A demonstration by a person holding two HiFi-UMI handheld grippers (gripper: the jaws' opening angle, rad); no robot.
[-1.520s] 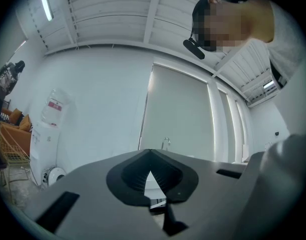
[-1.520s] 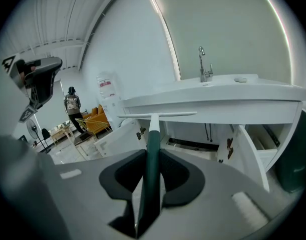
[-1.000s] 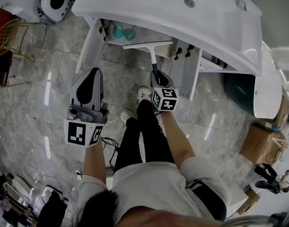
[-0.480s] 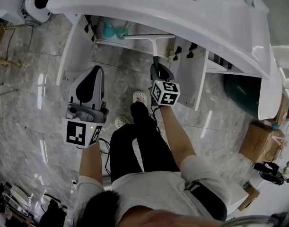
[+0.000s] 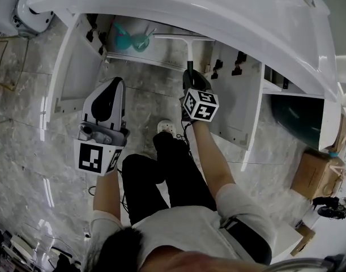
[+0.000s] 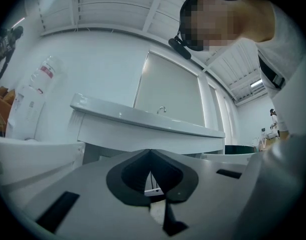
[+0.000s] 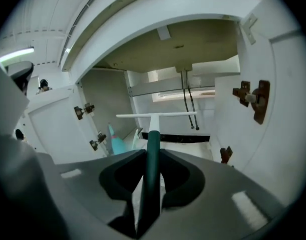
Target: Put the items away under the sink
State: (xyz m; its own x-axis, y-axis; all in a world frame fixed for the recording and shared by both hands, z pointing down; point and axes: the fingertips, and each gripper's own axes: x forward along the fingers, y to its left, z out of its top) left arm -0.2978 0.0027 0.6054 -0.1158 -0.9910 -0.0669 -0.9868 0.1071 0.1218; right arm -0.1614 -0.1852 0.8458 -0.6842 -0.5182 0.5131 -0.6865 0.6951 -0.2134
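Note:
A squeegee with a white blade [image 5: 182,37] and a dark green handle [image 7: 153,151] is clamped in my right gripper [image 5: 191,77], which is shut on the handle. The blade [image 7: 156,115] lies level, inside the mouth of the open cabinet under the white sink [image 5: 178,1]. A teal bottle [image 5: 121,39] and a teal item [image 5: 141,40] stand at the cabinet's back left; the bottle [image 7: 115,143] also shows in the right gripper view. My left gripper [image 5: 112,85] hangs shut over the floor with nothing in it, in front of the left door; its jaws [image 6: 150,156] meet.
Both cabinet doors stand open: the left one [image 5: 71,67], the right one [image 5: 240,103] with brown hinges [image 7: 253,99]. Two hoses [image 7: 188,104] hang at the cabinet's back. A person's legs [image 5: 161,174] stand on the marble floor [image 5: 25,123]. Cardboard boxes [image 5: 317,174] sit at right.
The right gripper has carried the squeegee forward, so its blade is now inside the cabinet opening. The cabinet has come nearer in view. The left gripper has hardly moved.

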